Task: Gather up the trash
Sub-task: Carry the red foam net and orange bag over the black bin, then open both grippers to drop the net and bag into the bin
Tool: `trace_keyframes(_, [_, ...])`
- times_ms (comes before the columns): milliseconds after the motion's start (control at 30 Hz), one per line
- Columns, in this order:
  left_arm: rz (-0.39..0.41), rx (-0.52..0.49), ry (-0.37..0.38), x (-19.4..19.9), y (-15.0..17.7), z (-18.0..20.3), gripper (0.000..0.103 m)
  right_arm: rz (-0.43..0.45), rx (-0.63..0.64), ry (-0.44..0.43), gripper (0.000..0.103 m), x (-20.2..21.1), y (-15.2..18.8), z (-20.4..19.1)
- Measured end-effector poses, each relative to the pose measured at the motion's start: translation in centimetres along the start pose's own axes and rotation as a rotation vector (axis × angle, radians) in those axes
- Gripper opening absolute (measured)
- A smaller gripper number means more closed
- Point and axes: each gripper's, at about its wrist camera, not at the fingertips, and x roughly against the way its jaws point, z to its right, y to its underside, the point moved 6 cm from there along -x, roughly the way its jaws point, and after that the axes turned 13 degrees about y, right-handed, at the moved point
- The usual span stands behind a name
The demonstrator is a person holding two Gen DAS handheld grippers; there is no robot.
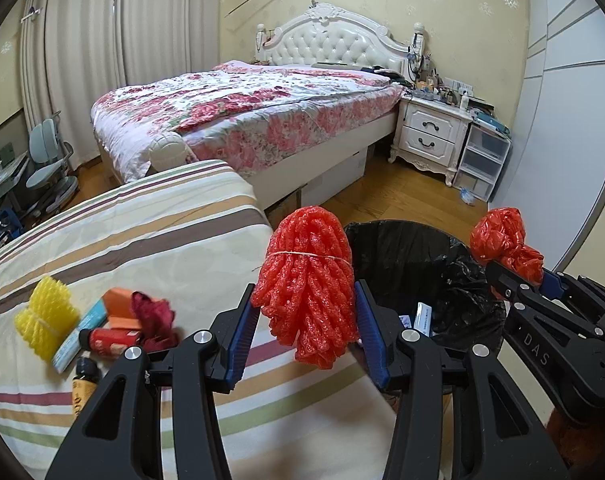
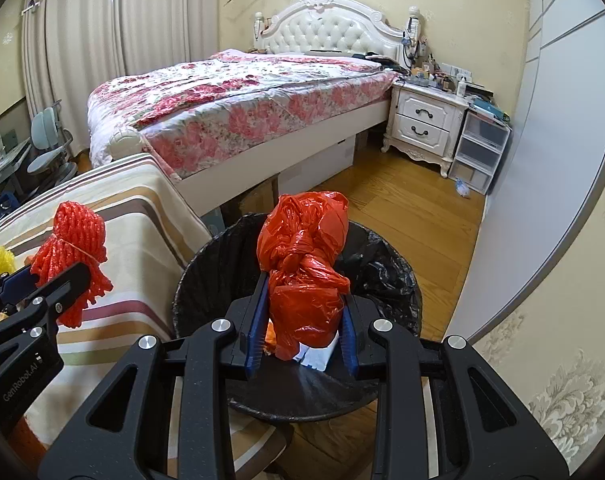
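Note:
My left gripper (image 1: 304,304) is shut on a red foam net bundle (image 1: 308,280) tied with a rubber band, held at the edge of the striped cloth beside the bin. A knotted red plastic bag (image 2: 306,276) sits squeezed in my right gripper (image 2: 304,300), which is shut on it right over the black-lined trash bin (image 2: 206,280). The right gripper (image 1: 518,276) with its bag (image 1: 502,240) shows at the right of the left wrist view, and the left gripper (image 2: 50,280) with its net (image 2: 76,248) at the left of the right wrist view. Some paper packaging (image 1: 420,318) lies inside the bin.
On the striped cloth (image 1: 142,240) lie a yellow foam net (image 1: 44,316), an orange box (image 1: 120,306), a dark red crumpled piece (image 1: 150,312), a red tube (image 1: 110,340) and a brown bottle (image 1: 82,384). Behind stand a flowered bed (image 1: 242,112), a white nightstand (image 1: 430,132) and plastic drawers (image 1: 482,160).

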Motion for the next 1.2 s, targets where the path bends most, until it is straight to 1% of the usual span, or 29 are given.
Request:
trace_keyframes(367, [-0.034,-0.026,-0.001,-3.2,-1.0,1.6,0.048,-0.026,-0.031,0.018,0.030,-2.0,0.1,1.6])
trace_keyframes(567, [-0.046,-0.049,-0.003,-4.1,-1.0,2.5,0.048,-0.034,-0.051,0.023,0.030,-2.6,-0.1,2.2])
trace_keyframes(1033, [-0.072,-0.063,-0.005,-5.9,-1.4,3.5,0.048,-0.051,-0.073,0.032,0.030,-3.7,-0.2,3.1])
trace_keyframes(1067, [-0.073,-0.064,-0.005,-5.9,-1.4,3.5,0.048,-0.052,-0.074,0.032,0.031,-3.8,-0.3,3.1])
trace_keyframes(1133, [-0.080,-0.065,-0.005,-6.0,-1.3,3.5,0.053,-0.049,-0.078,0.039,0.032,-3.8,-0.4,3.1])
trace_keyframes(1167, [-0.083,-0.063,-0.007,-6.0,-1.2,3.5,0.055,-0.047,-0.081,0.043,0.037,-3.8,-0.4,3.2])
trace_keyframes(1200, [-0.085,-0.059,-0.009,-6.0,-1.2,3.5,0.059,-0.044,-0.084,0.045,0.039,-3.7,-0.4,3.3])
